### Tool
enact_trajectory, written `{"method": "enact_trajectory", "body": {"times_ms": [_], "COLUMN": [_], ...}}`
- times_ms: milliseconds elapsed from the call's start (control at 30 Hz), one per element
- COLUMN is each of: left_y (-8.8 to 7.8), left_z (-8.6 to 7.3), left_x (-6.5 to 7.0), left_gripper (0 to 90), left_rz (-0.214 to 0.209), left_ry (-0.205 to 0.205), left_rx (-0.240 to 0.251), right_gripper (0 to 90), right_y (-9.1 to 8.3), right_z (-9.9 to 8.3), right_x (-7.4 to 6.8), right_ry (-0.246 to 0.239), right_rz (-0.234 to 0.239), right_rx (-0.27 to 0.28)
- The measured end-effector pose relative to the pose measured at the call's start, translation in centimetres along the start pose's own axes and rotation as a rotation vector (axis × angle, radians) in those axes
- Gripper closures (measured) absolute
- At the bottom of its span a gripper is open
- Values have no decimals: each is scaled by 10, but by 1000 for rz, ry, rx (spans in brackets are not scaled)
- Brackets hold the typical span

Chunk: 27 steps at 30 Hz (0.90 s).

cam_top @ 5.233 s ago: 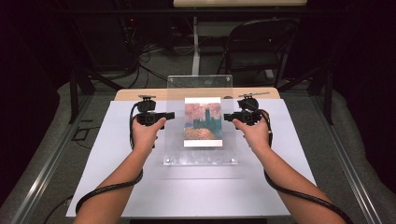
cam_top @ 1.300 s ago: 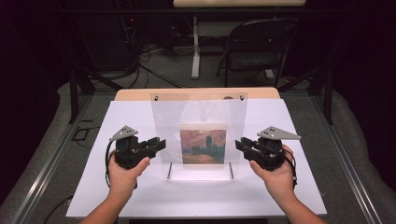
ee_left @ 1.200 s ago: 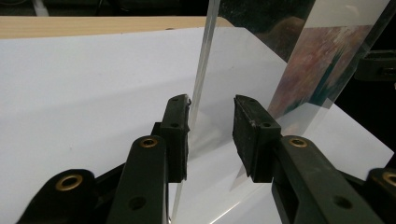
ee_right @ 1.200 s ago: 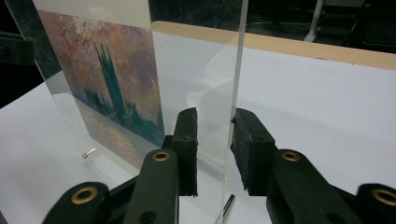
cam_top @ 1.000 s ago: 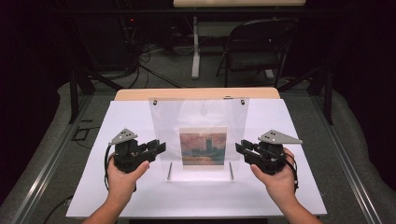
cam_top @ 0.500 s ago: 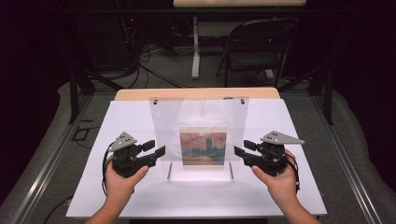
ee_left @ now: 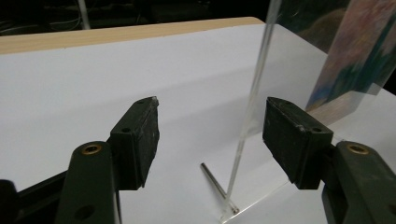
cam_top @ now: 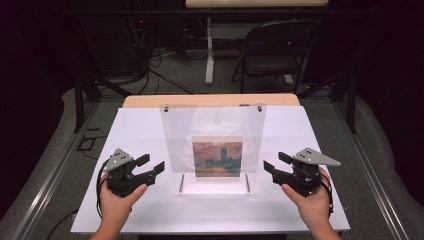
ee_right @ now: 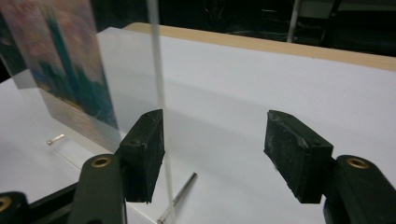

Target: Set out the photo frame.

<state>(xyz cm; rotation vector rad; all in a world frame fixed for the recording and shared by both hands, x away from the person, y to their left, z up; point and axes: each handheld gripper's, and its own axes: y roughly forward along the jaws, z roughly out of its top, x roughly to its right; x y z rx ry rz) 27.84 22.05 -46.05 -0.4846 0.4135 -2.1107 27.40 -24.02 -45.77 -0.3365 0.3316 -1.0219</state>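
A clear acrylic picture stand point(cam_top: 215, 127) stands upright in the middle of the white table, with a painted print point(cam_top: 217, 159) in its lower half. My left gripper point(cam_top: 151, 163) sits just left of the stand and my right gripper point(cam_top: 276, 162) just right of it. Both have just been opening their jaws. In the left gripper view my left gripper point(ee_left: 212, 102) is open with the pane's edge point(ee_left: 254, 102) loose between the jaws. In the right gripper view my right gripper point(ee_right: 215, 116) is open, and the pane's edge point(ee_right: 158, 70) runs close by one jaw.
Thin metal pins point(cam_top: 181, 182) point(cam_top: 247, 182) lie in the stand's base. The white sheet point(cam_top: 310, 130) covers the table up to a wooden strip point(cam_top: 210, 100) at the back. A folding chair point(cam_top: 272, 55) and floor cables lie beyond.
The stand lay flat five seconds ago and now stands upright. Within the last second both grippers let go of its side edges, opened, and drew slightly outward and down.
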Motion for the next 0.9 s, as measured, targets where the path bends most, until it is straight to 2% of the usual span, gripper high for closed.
{"method": "enact_trajectory", "body": {"times_ms": [133,267,367,500,633,767,900], "left_y": [4,9,13,19,22,27,30], "left_z": [-13,-25,-34,-45,-52,-58,-61], "left_x": [-11,-21,-26,-29,-31,-32,-35], "left_gripper": [357,358,358,359,363,367,368], "left_rz": [39,50,73,110,92,90,81], "left_ry": [-30,-74,-73,-42,-52,-44,-59], "left_rx": [0,6,-3,-7,-19,-42,-53], "right_gripper": [374,374,374,374,375,385,394], "right_y": [1,4,8,14,19,24,30], "right_z": [-10,-21,-31,-43,-52,-61,-66], "right_x": [9,13,14,16,17,16,18], "right_ry": [35,35,32,23,30,9,24], "right_rz": [-15,-33,-45,-56,-54,-50,-44], "right_rx": [-11,-22,-22,-41,-58,-87,-110]}}
